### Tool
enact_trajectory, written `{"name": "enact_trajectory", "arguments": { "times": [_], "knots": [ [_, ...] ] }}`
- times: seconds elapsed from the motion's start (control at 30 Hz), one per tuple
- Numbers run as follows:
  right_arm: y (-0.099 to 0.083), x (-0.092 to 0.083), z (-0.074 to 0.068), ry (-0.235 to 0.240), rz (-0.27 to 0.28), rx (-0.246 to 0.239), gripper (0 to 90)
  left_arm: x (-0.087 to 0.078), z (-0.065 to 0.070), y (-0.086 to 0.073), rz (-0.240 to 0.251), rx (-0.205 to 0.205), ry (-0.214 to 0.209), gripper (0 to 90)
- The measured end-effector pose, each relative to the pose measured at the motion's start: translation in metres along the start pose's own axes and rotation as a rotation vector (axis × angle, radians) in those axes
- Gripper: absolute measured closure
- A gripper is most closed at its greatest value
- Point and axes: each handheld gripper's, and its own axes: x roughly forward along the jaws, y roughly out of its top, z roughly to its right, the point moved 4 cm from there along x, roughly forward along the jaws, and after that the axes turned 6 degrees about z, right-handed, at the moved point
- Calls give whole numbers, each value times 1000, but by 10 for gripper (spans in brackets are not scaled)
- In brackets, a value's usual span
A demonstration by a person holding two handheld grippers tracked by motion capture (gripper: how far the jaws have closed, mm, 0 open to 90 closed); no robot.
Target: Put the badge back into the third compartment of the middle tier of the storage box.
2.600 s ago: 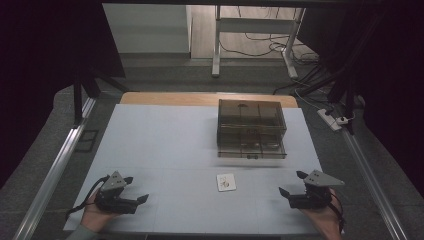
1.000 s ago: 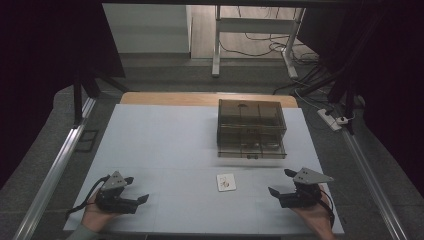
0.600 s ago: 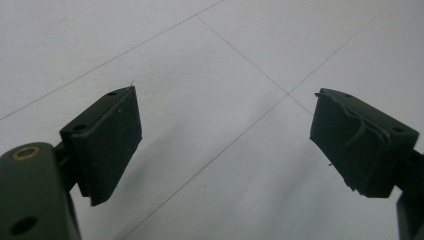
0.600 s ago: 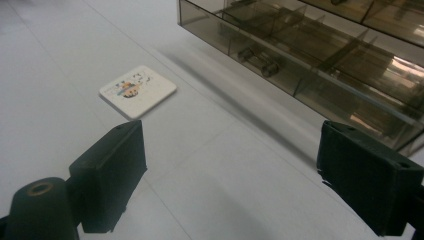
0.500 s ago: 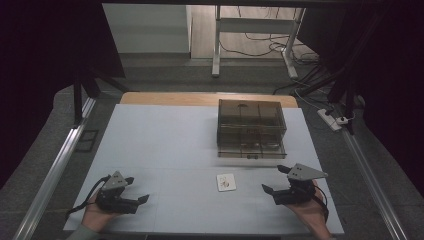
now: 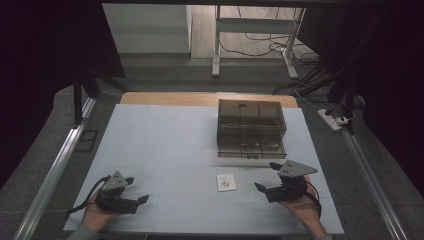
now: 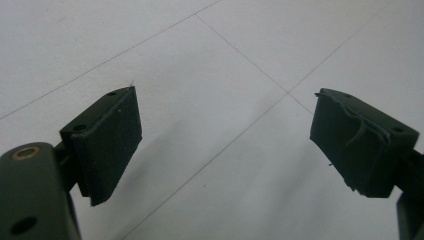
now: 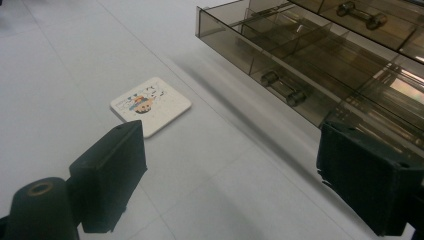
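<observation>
The pale worktop (image 6: 165, 140) is lying under dim room light, dark floor around it. A small printed card (image 6: 226, 182) is sitting near the front, before a smoked drawer box (image 6: 250, 127). The right claw (image 6: 267, 177) is gaping beside the card; the left claw (image 6: 137, 189) is released, well apart.

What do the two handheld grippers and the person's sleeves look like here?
Both the left gripper and the right gripper are black, two-jawed tools, each topped by a grey three-cornered plate. A black cable loops from each. The jaw pads are flat black blocks; one left pad looks frayed at its edge, and a brass-coloured screw shows on each frame. A greyish sleeve cuff shows at the left wrist.
</observation>
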Motion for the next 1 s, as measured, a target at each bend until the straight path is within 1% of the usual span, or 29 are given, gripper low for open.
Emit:
{"name": "enact_trajectory", "arguments": {
  "times": [0.13,0.27,0.47,0.5,0.6,0.7,0.77,1.0],
  "knots": [
    [2,4,-2,8,-7,-8,123,1,0,0,-2,3,0,132],
    [6,11,-5,23,-17,-26,123,1,0,0,-2,4,-3,132],
    [14,22,-11,57,-21,-41,123,1,0,0,-2,5,-3,132],
    [14,22,-11,57,-21,-41,123,1,0,0,-4,6,-2,132],
    [17,30,-15,74,-34,-50,122,1,0,-1,-4,8,-2,132],
    [19,33,-17,81,-42,-58,122,1,0,0,-2,8,-2,132],
    [22,38,-20,100,-43,-61,122,1,0,0,-3,9,-2,132],
    [26,46,-24,124,-62,-79,121,0,0,0,-1,9,-2,133]
  ]
}}
